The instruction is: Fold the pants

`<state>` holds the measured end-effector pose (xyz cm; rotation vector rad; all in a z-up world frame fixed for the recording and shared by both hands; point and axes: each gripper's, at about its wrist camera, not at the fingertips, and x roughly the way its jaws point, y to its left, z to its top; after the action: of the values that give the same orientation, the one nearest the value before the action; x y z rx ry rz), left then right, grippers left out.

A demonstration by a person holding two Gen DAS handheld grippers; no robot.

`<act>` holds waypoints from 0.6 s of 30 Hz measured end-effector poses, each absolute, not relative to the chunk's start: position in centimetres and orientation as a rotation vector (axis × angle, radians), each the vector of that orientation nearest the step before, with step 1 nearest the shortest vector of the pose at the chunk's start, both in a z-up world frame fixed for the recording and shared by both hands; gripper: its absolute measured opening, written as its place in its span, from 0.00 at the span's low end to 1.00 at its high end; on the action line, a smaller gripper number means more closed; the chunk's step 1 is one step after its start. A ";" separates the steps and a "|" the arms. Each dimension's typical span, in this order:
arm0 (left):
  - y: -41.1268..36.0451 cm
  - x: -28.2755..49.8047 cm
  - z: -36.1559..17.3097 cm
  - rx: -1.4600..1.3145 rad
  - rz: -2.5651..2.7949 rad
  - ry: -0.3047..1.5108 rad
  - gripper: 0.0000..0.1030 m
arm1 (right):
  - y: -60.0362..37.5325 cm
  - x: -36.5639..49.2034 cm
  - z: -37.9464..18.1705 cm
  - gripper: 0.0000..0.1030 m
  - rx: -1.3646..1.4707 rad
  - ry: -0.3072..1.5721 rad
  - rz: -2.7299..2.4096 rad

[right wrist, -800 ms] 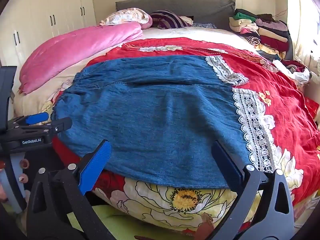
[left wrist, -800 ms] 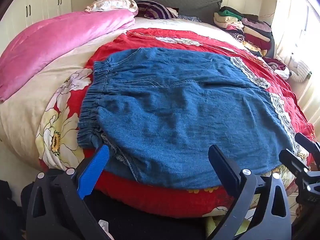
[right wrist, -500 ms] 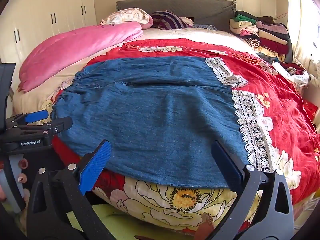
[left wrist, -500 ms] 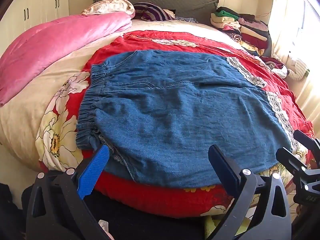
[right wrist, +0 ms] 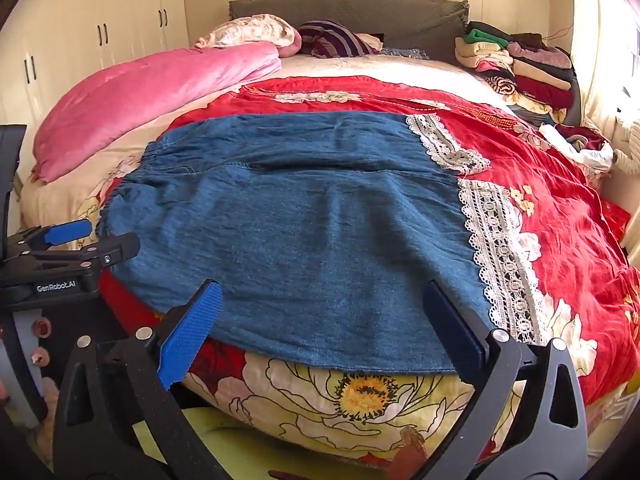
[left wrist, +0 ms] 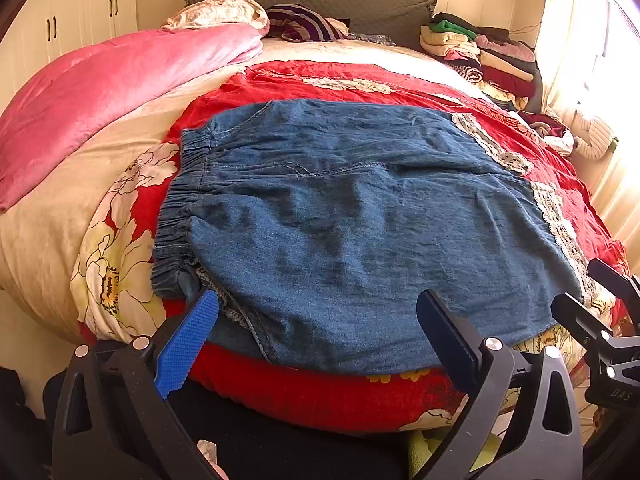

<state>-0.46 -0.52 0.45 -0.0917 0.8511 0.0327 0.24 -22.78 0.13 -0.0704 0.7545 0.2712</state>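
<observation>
Left wrist view shows the denim pants' (left wrist: 360,232) gathered waistband, which the right view barely catches; right wrist view shows the lace hems fully. Pants lie flat on the red bedspread (right wrist: 540,184). Left gripper (left wrist: 316,332) and right gripper (right wrist: 324,324) are both spread wide, holding nothing.

The blue denim pants (left wrist: 360,232) were spread flat across the red floral bedspread (left wrist: 332,396), elastic waistband at the left, white lace-trimmed leg hems at the right, one long edge reaching the bed's near edge.
</observation>
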 end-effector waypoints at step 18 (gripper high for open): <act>-0.4 -0.6 0.5 -0.083 0.033 0.848 0.96 | -22.8 0.2 0.2 0.92 -0.069 0.758 0.271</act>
<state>-0.59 -0.44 0.46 -0.0830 0.8481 0.0326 0.17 -22.82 0.19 -0.0693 0.7581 0.2707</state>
